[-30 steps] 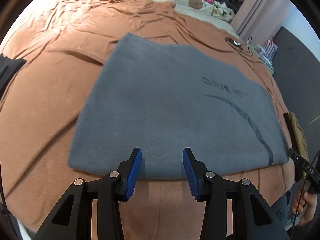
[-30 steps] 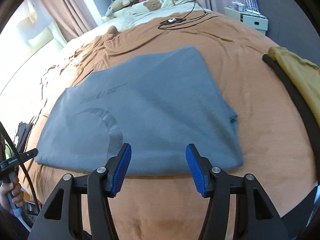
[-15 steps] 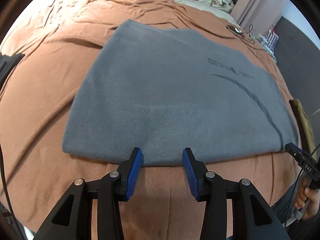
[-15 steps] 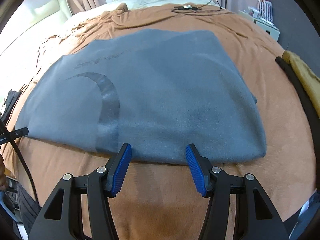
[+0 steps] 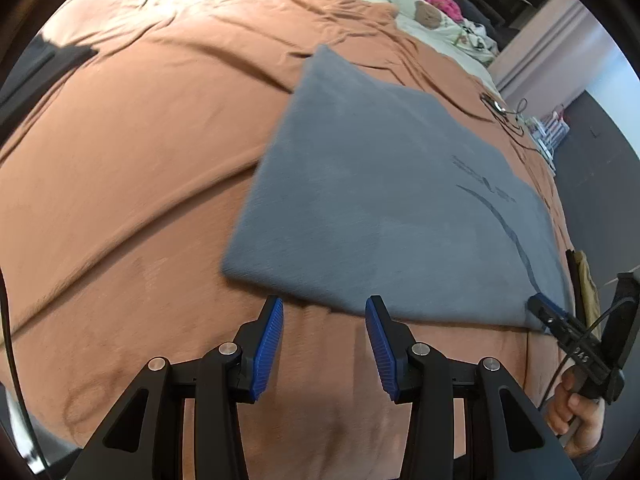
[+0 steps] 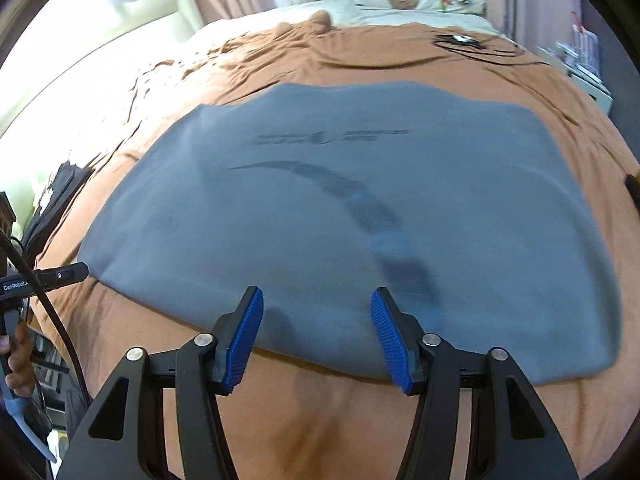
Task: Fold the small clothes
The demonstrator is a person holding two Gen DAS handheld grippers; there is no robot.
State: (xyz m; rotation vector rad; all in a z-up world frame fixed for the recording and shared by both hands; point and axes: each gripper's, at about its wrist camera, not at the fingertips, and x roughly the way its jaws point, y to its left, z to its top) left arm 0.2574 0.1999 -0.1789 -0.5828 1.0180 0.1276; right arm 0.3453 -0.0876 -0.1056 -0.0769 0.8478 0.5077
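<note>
Both hands have slid sideways along the near hem of the grey garment [image 6: 340,208] spread flat on the brown bedspread [image 5: 120,184], the left gripper [image 5: 324,344] released and empty, the right gripper [image 6: 316,336] just narrowing yet grasping nothing, likely lining up a fold.

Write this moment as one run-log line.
stage: approach | left gripper: open, empty | right gripper: open, jaws just narrowed, empty | grey garment: flat on brown bedcover
</note>
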